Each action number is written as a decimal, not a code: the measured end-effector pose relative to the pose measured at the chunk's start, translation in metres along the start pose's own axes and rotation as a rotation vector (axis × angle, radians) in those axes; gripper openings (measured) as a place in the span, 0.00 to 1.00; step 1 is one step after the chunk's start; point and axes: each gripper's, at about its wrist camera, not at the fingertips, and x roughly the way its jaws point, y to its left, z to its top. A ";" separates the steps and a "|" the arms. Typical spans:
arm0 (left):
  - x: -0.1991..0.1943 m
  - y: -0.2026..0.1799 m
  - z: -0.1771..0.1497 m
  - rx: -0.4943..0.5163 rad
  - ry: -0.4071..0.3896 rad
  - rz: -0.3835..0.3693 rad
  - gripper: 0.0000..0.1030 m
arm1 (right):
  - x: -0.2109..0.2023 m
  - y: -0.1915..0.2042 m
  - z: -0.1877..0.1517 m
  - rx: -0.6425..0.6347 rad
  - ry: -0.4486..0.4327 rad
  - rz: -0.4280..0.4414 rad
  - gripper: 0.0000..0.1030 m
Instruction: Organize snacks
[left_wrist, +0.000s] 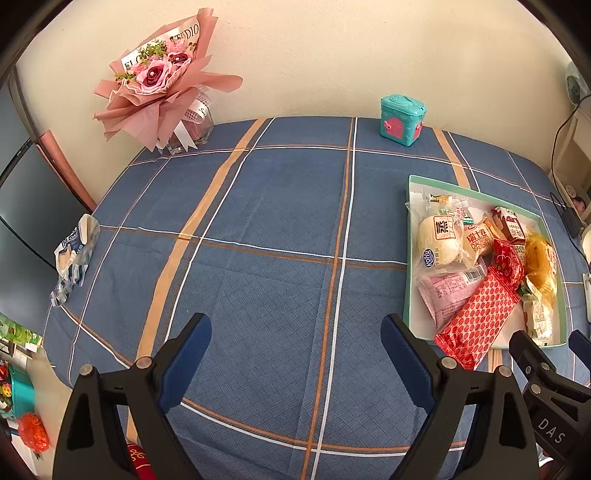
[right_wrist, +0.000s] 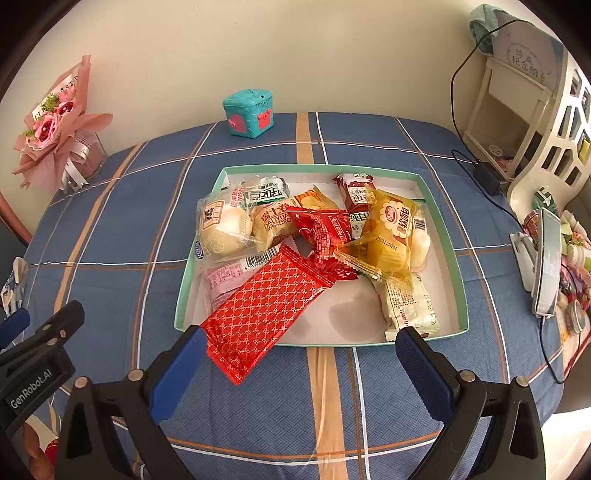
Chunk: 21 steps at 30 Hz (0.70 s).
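A shallow green-rimmed tray (right_wrist: 448, 240) on the blue plaid tablecloth holds several wrapped snacks: a white bun (right_wrist: 223, 229), a yellow cake pack (right_wrist: 388, 232), a small red pack (right_wrist: 325, 232). A long red patterned packet (right_wrist: 258, 314) hangs over the tray's front rim. The tray also shows at the right of the left wrist view (left_wrist: 410, 258). My right gripper (right_wrist: 299, 363) is open and empty just in front of the tray, beside the red packet's end. My left gripper (left_wrist: 295, 354) is open and empty over bare cloth, left of the tray. A blue-white wrapper (left_wrist: 74, 254) lies at the table's left edge.
A pink bouquet in a glass vase (left_wrist: 162, 85) stands at the back left. A teal toy box (left_wrist: 402, 118) stands at the back by the wall. A white shelf (right_wrist: 535, 110), cables and a phone on a stand (right_wrist: 546, 266) crowd the right edge.
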 end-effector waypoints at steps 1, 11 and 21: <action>0.000 0.000 0.000 0.000 0.000 0.000 0.91 | 0.000 0.000 0.000 0.000 0.000 0.000 1.00; -0.001 0.001 0.001 -0.002 -0.002 -0.001 0.91 | 0.001 0.000 0.000 0.000 0.001 0.000 1.00; -0.003 0.000 0.000 -0.005 -0.016 0.008 0.91 | 0.001 0.000 -0.001 -0.003 0.004 0.002 1.00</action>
